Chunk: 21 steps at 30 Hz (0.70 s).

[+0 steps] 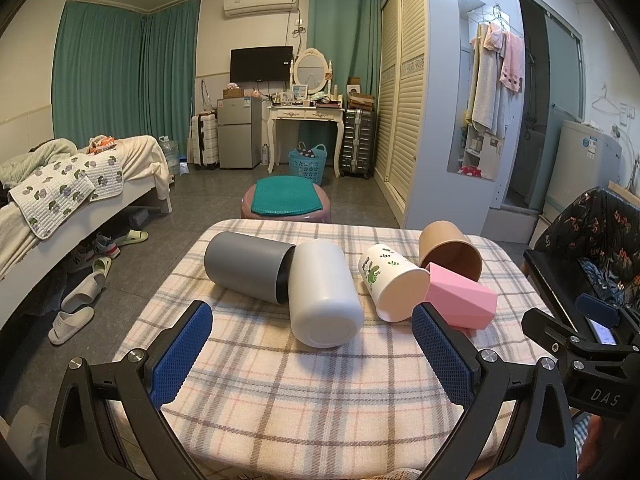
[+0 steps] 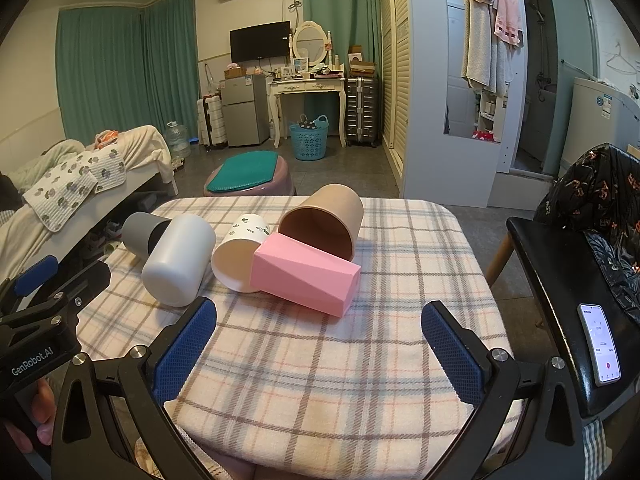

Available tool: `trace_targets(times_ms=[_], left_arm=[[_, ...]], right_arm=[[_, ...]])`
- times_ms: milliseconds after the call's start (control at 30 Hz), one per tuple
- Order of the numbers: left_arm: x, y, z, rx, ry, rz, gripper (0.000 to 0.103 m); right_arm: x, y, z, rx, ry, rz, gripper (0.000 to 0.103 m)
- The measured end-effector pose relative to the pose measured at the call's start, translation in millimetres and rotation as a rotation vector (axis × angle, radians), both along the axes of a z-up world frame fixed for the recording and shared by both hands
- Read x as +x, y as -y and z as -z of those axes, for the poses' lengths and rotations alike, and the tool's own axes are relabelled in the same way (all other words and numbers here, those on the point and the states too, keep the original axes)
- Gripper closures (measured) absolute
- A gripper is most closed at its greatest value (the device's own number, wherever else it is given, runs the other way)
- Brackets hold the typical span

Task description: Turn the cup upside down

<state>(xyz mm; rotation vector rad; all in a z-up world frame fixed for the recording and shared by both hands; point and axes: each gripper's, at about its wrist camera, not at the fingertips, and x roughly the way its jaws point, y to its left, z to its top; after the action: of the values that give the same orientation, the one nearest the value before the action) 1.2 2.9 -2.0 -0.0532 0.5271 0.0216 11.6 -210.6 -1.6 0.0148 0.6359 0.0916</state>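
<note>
Several cups lie on their sides on the plaid-covered table (image 1: 320, 392): a grey cup (image 1: 244, 266), a plain white cup (image 1: 324, 294), a white cup with green leaf print (image 1: 394, 284), a brown cup (image 1: 450, 250) and a pink faceted cup (image 1: 464, 300). My left gripper (image 1: 312, 328) is open and empty, just short of the plain white cup's base. My right gripper (image 2: 320, 328) is open and empty, near the pink cup (image 2: 306, 276). The right wrist view also shows the grey cup (image 2: 140, 232), white cup (image 2: 180, 260), leaf-print cup (image 2: 240, 252) and brown cup (image 2: 324, 220).
A black chair (image 2: 560, 320) with a phone (image 2: 600, 344) and a dark patterned bag (image 2: 600, 208) stands right of the table. A pink stool with a teal mat (image 1: 286, 200) sits beyond the table's far edge. A bed (image 1: 80, 184) is at the left.
</note>
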Motion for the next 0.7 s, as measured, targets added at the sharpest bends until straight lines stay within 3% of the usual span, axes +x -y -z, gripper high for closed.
trace_targets(times_ms=[700], left_arm=[[1.2, -1.6, -4.0, -0.016, -0.012, 0.007, 0.000]], right_arm=[[2.2, -4.8, 0.9, -0.024, -0.010, -0.004, 0.000]])
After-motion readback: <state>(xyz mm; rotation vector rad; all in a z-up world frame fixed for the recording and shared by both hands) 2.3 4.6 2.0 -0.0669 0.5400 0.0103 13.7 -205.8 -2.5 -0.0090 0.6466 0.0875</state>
